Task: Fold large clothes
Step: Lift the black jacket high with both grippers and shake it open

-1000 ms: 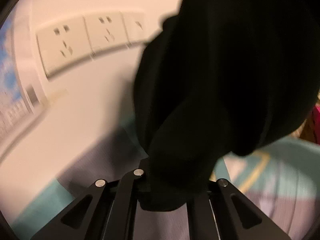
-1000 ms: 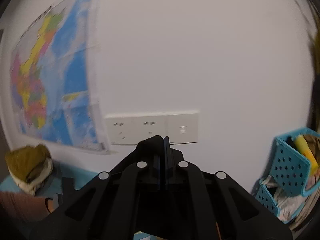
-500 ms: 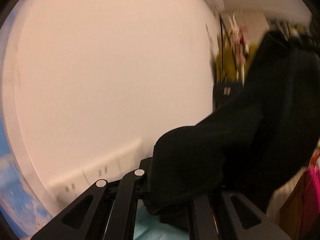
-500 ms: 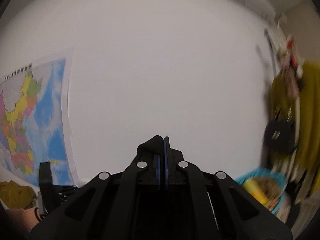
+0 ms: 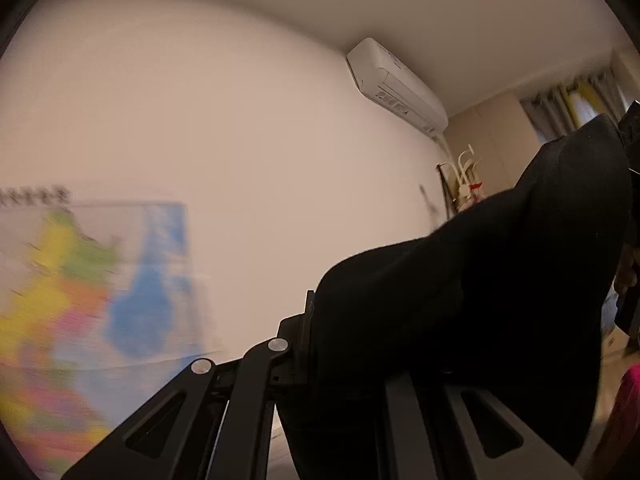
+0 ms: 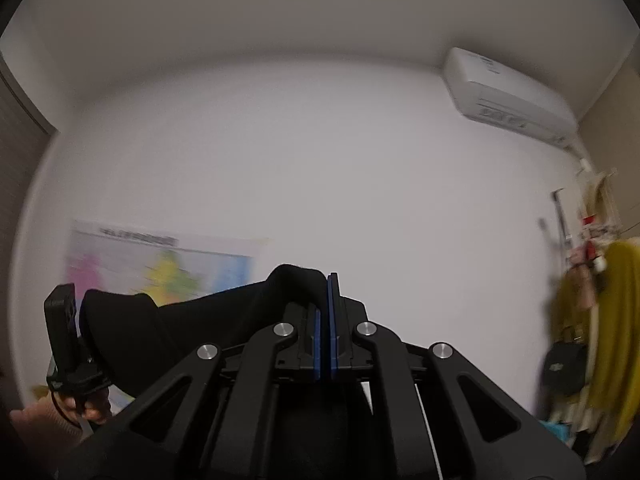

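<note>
A large black garment (image 5: 480, 300) is held up in the air between both grippers. My left gripper (image 5: 316, 320) is shut on one edge of it; the cloth bulges over the fingers and stretches away to the right. My right gripper (image 6: 325, 304) is shut on the other edge of the black garment (image 6: 200, 320), which runs left to the other gripper (image 6: 64, 344) and the hand that holds it. Both cameras point up at the wall and ceiling. The lower part of the garment is hidden.
A white wall with a coloured map (image 5: 80, 300) fills both views. An air conditioner (image 6: 508, 96) hangs high on the right. A coat rack with a yellow-green garment (image 6: 616, 320) and a dark bag (image 6: 564, 364) stands at the right.
Both grippers have swung upward with the black garment. The wall sockets and the blue basket have dropped out of view; the ceiling and air conditioner have come in.
</note>
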`<state>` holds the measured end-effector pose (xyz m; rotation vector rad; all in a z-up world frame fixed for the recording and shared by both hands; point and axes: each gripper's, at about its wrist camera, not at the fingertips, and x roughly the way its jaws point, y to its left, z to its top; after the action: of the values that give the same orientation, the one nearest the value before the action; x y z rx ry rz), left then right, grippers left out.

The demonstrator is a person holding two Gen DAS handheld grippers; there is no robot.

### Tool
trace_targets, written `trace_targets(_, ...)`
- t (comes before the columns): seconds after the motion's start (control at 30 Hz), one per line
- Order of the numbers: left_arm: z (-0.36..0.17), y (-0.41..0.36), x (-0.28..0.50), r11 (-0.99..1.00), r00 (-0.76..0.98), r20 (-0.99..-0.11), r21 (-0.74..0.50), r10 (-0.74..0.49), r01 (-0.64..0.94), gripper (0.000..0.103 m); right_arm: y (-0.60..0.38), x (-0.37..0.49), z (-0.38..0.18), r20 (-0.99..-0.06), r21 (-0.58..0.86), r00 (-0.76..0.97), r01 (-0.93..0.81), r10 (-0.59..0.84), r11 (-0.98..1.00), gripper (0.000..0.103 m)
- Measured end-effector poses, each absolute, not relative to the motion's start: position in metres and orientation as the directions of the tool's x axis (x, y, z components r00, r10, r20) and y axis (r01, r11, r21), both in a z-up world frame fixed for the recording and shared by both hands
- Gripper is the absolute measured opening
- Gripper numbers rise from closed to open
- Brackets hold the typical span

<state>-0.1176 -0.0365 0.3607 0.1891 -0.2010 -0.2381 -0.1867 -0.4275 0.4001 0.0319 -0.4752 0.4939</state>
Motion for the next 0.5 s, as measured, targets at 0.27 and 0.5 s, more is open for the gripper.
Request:
trace_targets(0.27, 0.332, -0.011, -0.230, 0.958, 0.996, 0.062, 0.285, -0.062, 0.042, 0.005, -0.401, -0.226, 0.347, 0.383, -0.059, 0.615, -0.728, 0.689, 0.683, 0.003)
trace_targets(0.5, 0.296, 0.024, -0.213, 0.962, 0.990, -0.106, 0.264, 0.098, -0.067, 0.005, -0.342, -0.142, 0.325, 0.204, 0.036, 0.555, -0.827, 0.806, 0.560, 0.003)
